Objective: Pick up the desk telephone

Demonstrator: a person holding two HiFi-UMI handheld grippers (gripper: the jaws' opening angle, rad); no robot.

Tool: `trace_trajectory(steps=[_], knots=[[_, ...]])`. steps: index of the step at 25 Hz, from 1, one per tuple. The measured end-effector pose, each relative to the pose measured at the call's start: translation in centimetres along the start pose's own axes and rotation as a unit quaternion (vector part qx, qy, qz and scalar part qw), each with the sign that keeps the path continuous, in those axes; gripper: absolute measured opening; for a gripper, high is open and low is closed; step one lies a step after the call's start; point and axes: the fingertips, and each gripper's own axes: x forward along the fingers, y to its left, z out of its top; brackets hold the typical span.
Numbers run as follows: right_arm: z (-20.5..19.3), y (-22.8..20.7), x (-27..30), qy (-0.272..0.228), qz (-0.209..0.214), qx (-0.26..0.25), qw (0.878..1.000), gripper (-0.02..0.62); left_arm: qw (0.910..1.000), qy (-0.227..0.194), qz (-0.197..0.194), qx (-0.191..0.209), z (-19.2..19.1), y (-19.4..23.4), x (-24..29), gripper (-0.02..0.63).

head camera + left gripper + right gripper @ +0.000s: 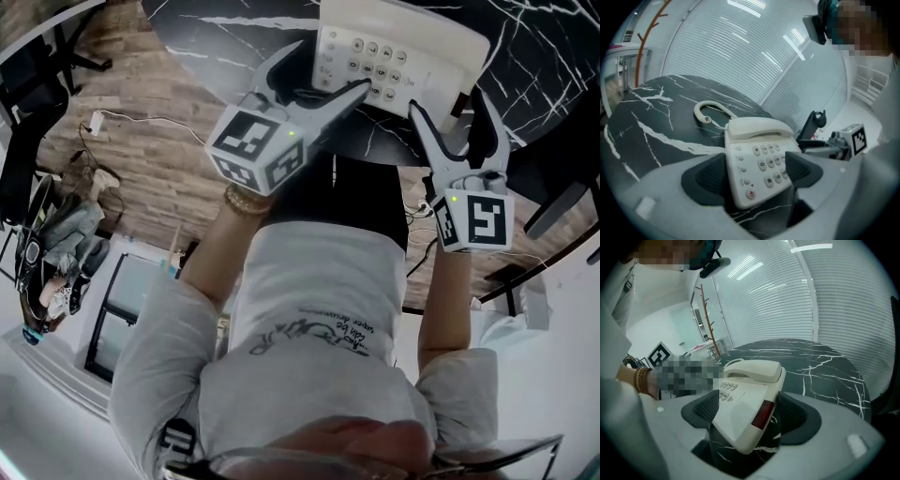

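A white desk telephone (403,47) stands on the black marble table (544,37), its handset on the cradle at the far side. My left gripper (328,67) straddles the phone's near left corner, one finger beside the edge and one over the keypad. In the left gripper view the keypad end of the phone (759,154) lies between the wide jaws of my left gripper (754,173). My right gripper (452,101) straddles the near right corner. In the right gripper view the phone's side with its red window (745,390) sits inside the jaws of my right gripper (749,413). Neither pair of pads visibly presses on it.
The phone's curled cord (710,110) lies on the table (647,117) behind the phone. The table edge runs just under both grippers, with wooden floor and loose cables (103,122) below. Dark chair frames stand at left (19,141) and right (553,187).
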Motion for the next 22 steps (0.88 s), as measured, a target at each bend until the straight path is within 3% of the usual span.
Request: trace_trajectory(steps=[8,22], knots=[[-1.2,-0.5,1.0,0.007,0.001,0.012,1.0,0.397,0.9996,0.015,-0.015,-0.019,-1.1,0.3,1.0,0.408],[-2.5,-0.3,2.1,0.017,0.015,0.034,0.999,0.396,0.9992,0.035,0.018,0.001,-1.4,1.1,1.7,0.348]])
